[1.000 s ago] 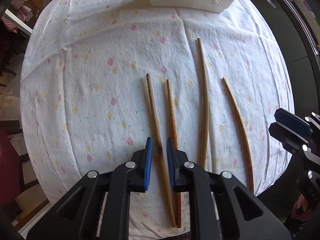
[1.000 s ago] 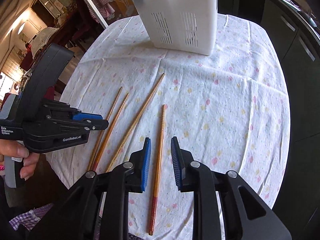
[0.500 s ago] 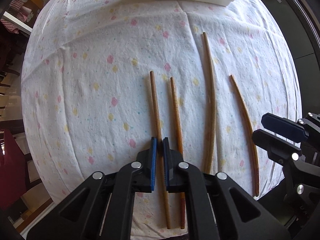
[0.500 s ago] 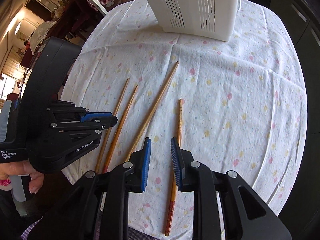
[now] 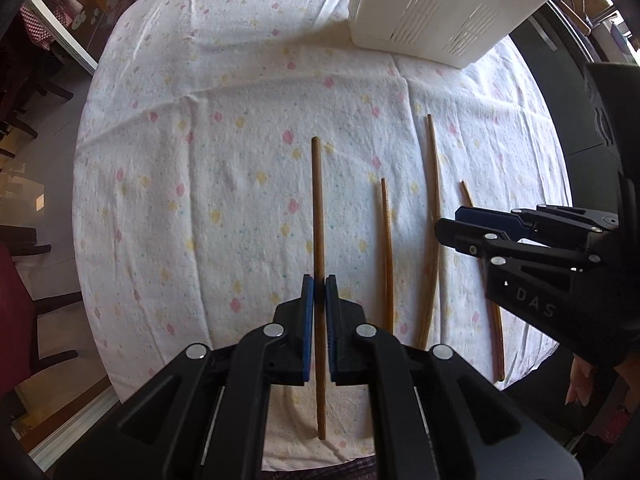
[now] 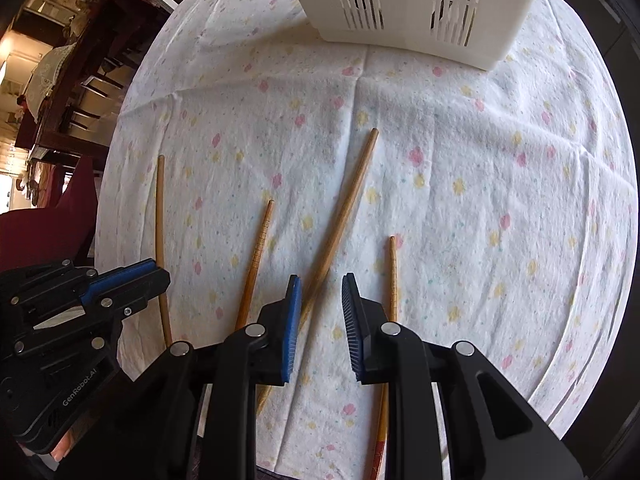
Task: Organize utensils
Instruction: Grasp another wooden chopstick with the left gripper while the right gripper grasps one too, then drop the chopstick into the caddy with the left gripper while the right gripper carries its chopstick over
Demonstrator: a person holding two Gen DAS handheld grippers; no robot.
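Four chopsticks: the left gripper [image 5: 319, 292] clamps one chopstick [image 5: 318, 208], three [image 5: 386, 248] lie on the cloth [image 5: 200, 160]. One basket [image 5: 440, 8]. Right gripper [image 6: 320, 300] fingers apart, empty.

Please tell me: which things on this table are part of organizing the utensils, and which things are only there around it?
Part of the job:
- chopstick clamped in the left tongs
- three chopsticks lying on the cloth
- white slotted basket
- right tongs, open, holding nothing

Only around:
- flowered tablecloth
- dark wooden chairs beside the table
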